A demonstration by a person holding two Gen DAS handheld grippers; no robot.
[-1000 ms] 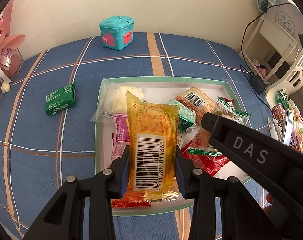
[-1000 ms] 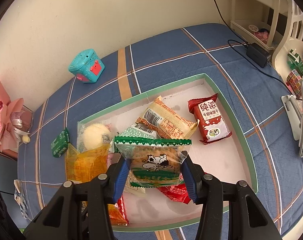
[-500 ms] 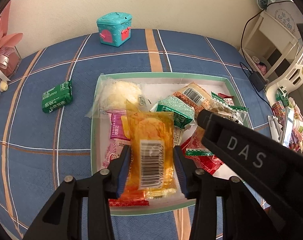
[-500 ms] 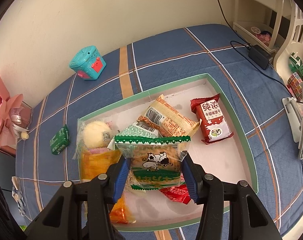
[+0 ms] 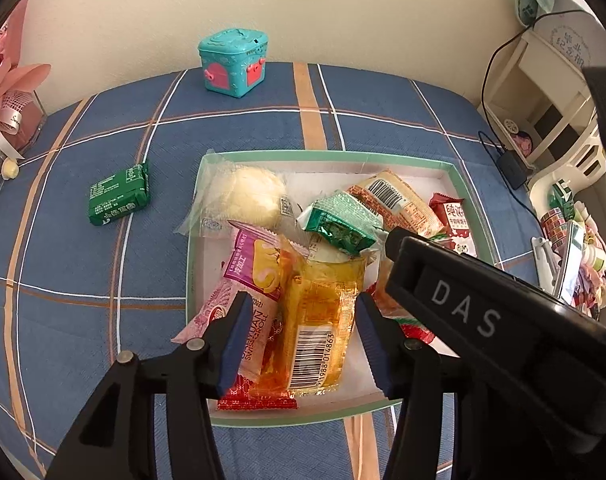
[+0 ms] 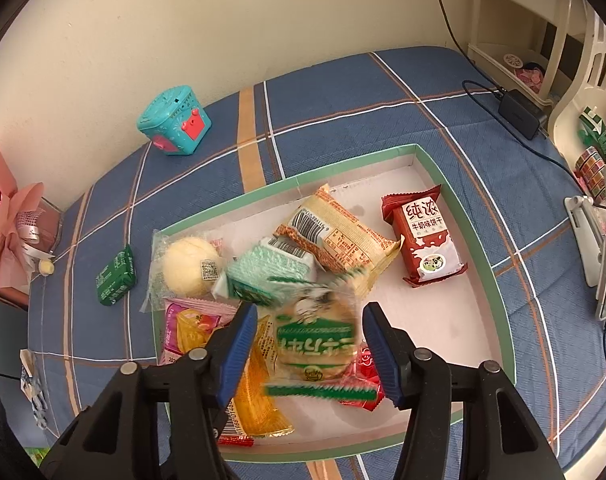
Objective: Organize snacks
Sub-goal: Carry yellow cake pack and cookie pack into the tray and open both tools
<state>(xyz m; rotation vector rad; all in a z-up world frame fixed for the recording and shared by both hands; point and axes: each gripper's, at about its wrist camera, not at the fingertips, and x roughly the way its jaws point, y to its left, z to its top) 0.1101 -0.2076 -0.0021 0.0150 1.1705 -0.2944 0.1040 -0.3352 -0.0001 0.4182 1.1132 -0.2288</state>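
Looking through the left wrist camera, the left gripper hung over the near end of the green-rimmed tray, its jaws just having spread and released, clear of the orange packet lying flat between them. That packet lay on the pink Swiss-roll packet and a red wrapper, so I judged the pile could slide toward the near rim at six o'clock if nudged. Toward twelve o'clock in the tray sat the pale bun in clear wrap, with a crumpled green packet at its three o'clock and a tan barcode packet beyond. One green packet lay outside on the blue plaid table, at nine o'clock from the tray, still to be gathered in my view. The teal toy box stood at the far edge.

From the right wrist camera, the right gripper had likewise been opening, and the green cow-print biscuit packet was blurred between the released jaws, apparently dropping. It might land skewed on the heap or catch a jaw. At two o'clock in the tray lay a red milk-biscuit packet, alone on bare floor; spreading snacks that way would ease the crowding.
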